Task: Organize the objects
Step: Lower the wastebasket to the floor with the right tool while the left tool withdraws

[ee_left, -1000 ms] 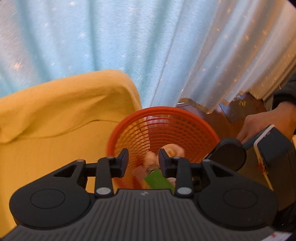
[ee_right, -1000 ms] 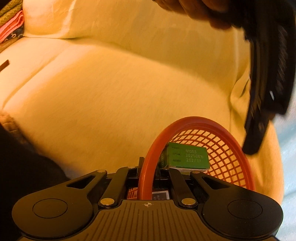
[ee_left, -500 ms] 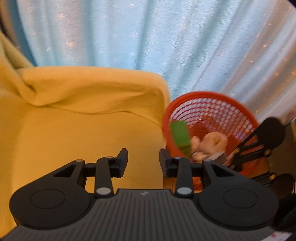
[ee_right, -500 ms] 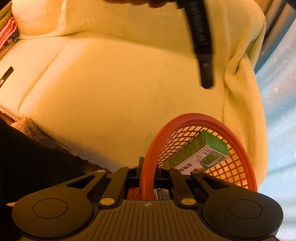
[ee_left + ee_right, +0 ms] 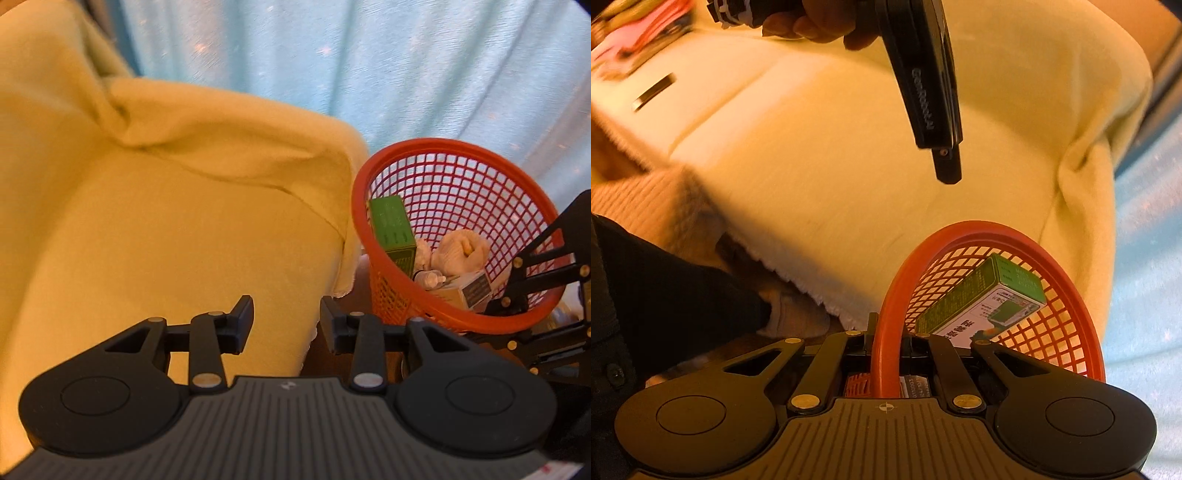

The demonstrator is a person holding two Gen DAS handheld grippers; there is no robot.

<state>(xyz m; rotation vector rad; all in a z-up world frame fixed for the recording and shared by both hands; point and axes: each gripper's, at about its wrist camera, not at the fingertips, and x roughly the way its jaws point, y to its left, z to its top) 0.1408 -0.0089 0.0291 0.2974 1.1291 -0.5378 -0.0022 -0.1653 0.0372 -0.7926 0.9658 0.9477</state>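
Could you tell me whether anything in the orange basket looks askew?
Yes: the green box leans slanted against the mesh wall of the orange basket instead of lying flat, and the basket itself tilts, held by its rim in the right gripper.

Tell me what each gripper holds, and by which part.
Right gripper: the round orange plastic mesh basket, pinched by its rim. Left gripper: nothing.

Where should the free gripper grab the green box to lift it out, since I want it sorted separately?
Grip the green box across its narrow sides near the raised upper end, coming from above through the basket's open top. It leans tilted against the mesh wall, so that end stands clear of the other items.
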